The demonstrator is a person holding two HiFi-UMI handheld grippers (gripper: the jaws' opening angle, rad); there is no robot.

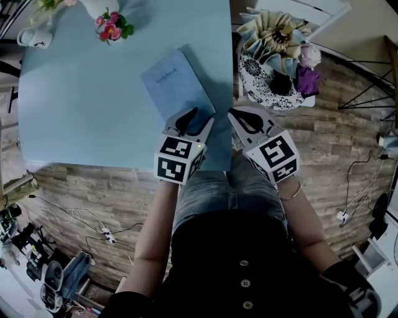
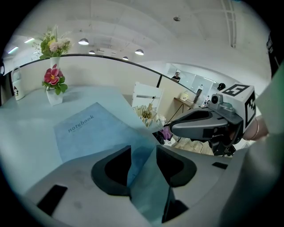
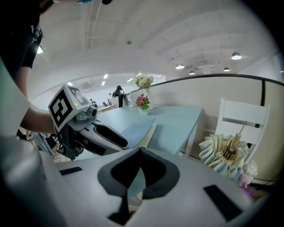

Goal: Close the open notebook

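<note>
A light blue notebook (image 1: 176,87) lies shut on the pale blue table (image 1: 81,105), cover up, with the word "notebook" readable in the left gripper view (image 2: 88,128). A cream page edge shows under its cover in the right gripper view (image 3: 138,128). My left gripper (image 1: 198,118) hovers over the notebook's near corner, its jaws open with a gap between the pads (image 2: 143,153) and nothing pressed. My right gripper (image 1: 239,115) is beside it, past the table's right edge, its pads closed together (image 3: 140,153) on nothing.
A small vase of pink flowers (image 1: 111,28) and a white mug (image 1: 34,37) stand at the table's far side. A white chair (image 1: 298,9) holding folded paper items and a patterned bag (image 1: 267,87) sits right of the table. Cables (image 1: 74,217) lie on the wooden floor.
</note>
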